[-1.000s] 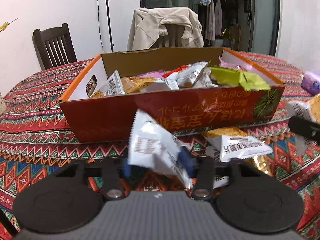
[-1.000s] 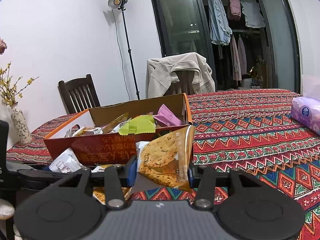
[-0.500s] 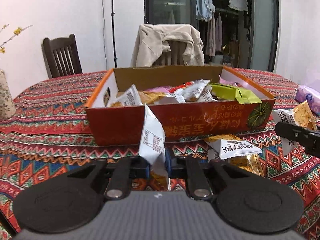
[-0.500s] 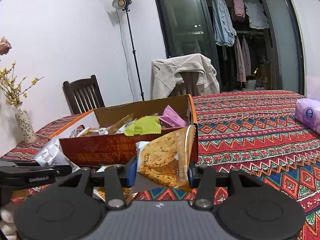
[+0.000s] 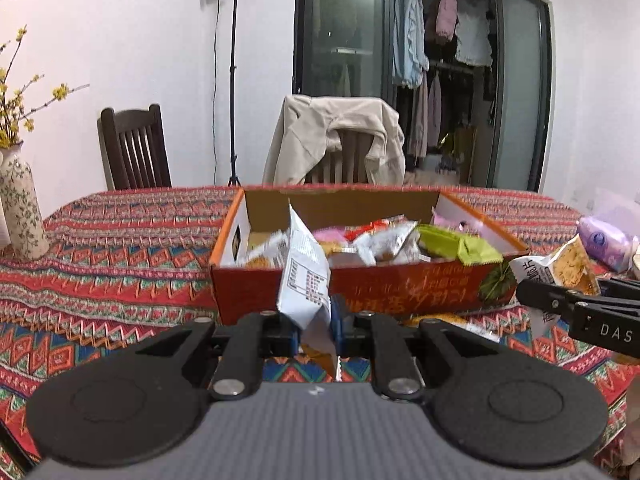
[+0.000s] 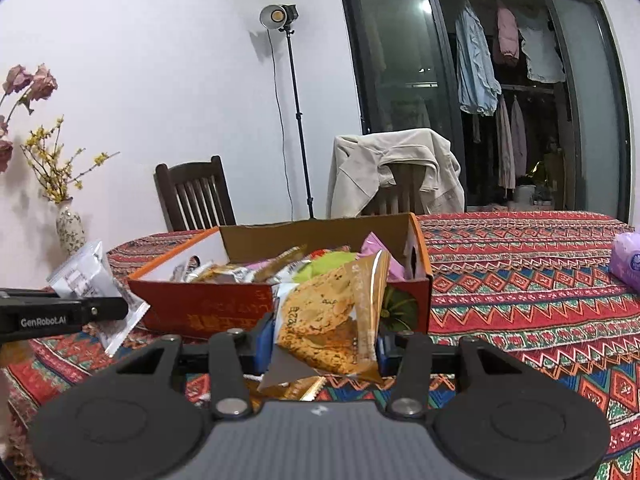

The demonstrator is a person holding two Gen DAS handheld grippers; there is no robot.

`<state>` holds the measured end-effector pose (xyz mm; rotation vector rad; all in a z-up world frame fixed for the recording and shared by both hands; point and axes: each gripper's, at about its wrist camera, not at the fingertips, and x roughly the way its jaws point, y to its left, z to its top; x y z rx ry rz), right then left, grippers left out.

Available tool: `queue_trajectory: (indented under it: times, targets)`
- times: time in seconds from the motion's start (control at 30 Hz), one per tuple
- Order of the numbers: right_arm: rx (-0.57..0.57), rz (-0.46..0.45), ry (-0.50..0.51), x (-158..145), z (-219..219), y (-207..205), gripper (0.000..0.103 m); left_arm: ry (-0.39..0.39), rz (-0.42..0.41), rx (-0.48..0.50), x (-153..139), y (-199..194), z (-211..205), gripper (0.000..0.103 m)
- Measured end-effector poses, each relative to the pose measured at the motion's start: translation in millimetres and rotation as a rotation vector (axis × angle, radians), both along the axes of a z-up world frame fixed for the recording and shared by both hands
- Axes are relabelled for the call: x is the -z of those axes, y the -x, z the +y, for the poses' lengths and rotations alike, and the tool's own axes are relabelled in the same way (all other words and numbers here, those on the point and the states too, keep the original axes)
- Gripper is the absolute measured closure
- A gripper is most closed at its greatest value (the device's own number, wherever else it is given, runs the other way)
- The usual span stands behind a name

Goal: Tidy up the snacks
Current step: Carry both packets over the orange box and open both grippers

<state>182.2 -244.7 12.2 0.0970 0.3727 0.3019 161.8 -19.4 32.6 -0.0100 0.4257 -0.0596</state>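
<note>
Two grippers, one snack packet in each. The left gripper is clamped on a white foil packet, crinkled, printed with a table, standing upright between the blue pads. The right gripper pinches a glossy gold cookie packet, flat and rectangular, tilted slightly. Both grippers are held level, pointing forward at one open cardboard box, red-fronted with orange rims, just ahead of the fingers and heaped with assorted wrappers, among them a green wrapper. Beneath lies a woven zigzag tablecloth. A purple tissue pack sits far right of the right gripper.
</note>
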Motion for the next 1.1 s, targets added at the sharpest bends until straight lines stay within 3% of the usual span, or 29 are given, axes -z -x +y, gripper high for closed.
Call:
queue_trajectory:
  times: [0.3,0.57,0.87,1.1]
  targets:
    - [-0.005,-0.083,0.015,-44.5,13.4,-2.9,0.057,0.022,-0.082,0.008,-27.0,-7.2,-1.1,0.087]
    - [0.006,-0.096,0.01,-69.2,26.4,-34.2,0.057,0.038,-0.134,-0.006,-48.1,-30.2,-4.0,0.087]
    - [0.034,-0.085,0.004,-79.2,39.2,-85.3,0.057,0.048,-0.152,-0.052,-60.4,-77.9,-0.1,0.087]
    - [0.063,-0.082,0.006,-62.5,40.6,-119.7,0.057,0.058,-0.13,-0.087,-48.4,-115.9,6.0,0.087]
